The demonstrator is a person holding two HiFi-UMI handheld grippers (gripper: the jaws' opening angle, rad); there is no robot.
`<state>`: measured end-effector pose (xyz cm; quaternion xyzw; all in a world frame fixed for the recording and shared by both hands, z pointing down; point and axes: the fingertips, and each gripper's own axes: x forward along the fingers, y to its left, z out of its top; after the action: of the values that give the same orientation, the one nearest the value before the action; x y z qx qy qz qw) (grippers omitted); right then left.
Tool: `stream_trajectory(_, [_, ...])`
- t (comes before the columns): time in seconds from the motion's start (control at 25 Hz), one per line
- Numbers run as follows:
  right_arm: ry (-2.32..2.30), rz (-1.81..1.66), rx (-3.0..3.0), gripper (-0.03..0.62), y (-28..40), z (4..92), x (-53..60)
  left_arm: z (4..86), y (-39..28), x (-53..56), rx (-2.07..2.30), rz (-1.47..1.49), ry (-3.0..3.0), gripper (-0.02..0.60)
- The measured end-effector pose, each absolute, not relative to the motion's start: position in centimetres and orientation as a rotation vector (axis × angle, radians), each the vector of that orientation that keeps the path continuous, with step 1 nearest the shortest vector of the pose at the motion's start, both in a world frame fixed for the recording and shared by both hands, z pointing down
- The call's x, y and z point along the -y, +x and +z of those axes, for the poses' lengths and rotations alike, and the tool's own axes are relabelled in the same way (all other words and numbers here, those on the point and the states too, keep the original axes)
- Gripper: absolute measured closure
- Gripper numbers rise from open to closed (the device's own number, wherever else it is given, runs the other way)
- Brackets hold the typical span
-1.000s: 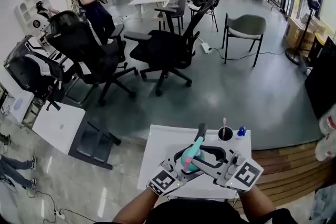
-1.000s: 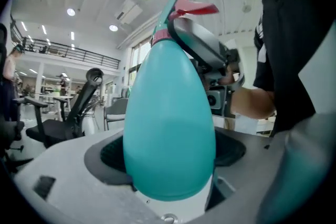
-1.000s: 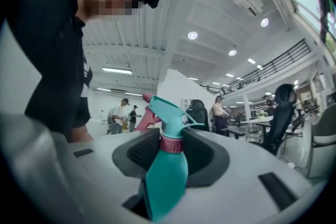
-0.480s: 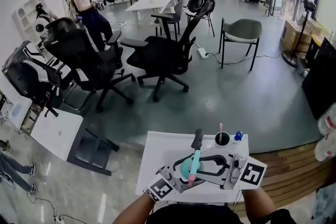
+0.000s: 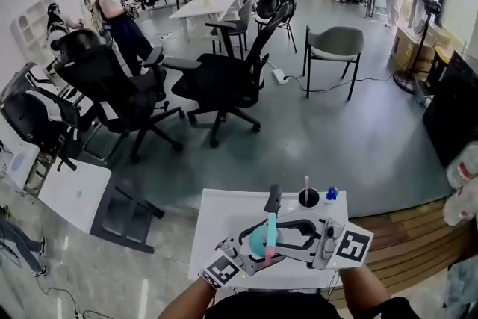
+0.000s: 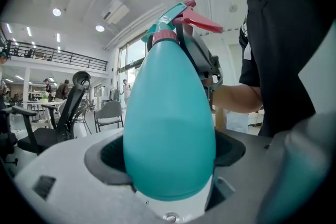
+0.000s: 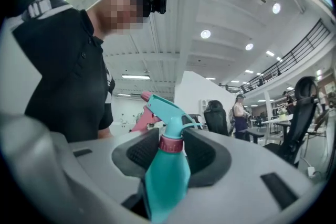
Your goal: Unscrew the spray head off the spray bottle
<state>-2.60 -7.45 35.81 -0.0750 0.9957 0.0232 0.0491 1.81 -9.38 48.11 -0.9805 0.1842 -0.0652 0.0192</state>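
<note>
Left hand-held gripper [image 6: 170, 152]: clamped on the wide teal body of the spray bottle [image 6: 168, 107], a pad pressed against each flank.
Right hand-held gripper [image 7: 171, 148]: jaws set on the pink collar [image 7: 171, 143] at the bottle's neck, pads against both its sides. They have just eased slightly wider, with the collar between them.
Spray head [image 7: 167, 108]: teal with a pink trigger [image 7: 142, 119], seated on the neck above the collar.
Spray bottle: held up between the two hand-held grippers, close in front of the person and over the near part of the surface [image 5: 224, 214].
Surface: a small white table. At its far edge stand a black cup [image 5: 308, 198] holding a pink stick and a small blue item [image 5: 331, 193] just beside it.
Beyond: black office chairs [image 5: 224, 78] and a grey chair [image 5: 334, 45] on a grey floor [image 5: 336, 138], with people [image 5: 112, 7] farther back.
</note>
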Motion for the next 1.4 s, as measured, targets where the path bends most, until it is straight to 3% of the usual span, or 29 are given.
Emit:
stream_trajectory(0.32, [-0.847, 0.039, -2.839, 0.399, -1.6, 36.4, 11.7, 50.5, -0.6, 13.3, -0.986, -0.308, -3.002, 0.146])
stream_trajectory(0.76, [-1.159, 0.124, -2.895, 0.405, -3.4, 37.1, 12.3, 50.9, 0.3, 13.6, -1.071, -0.379, -2.947, 0.146])
stream_trajectory(1.08, [-0.849, 0.087, -2.930, 0.436, -2.9, 36.3, 11.0, 49.8, 1.3, 11.9, -0.846, -0.296, -3.001, 0.146])
stream_trajectory(1.4, [-0.320, 0.014, -3.069, 0.437, -2.8, 36.8, 7.4, 49.8, 1.5, 10.1, -0.692, -0.410, -2.964, 0.146])
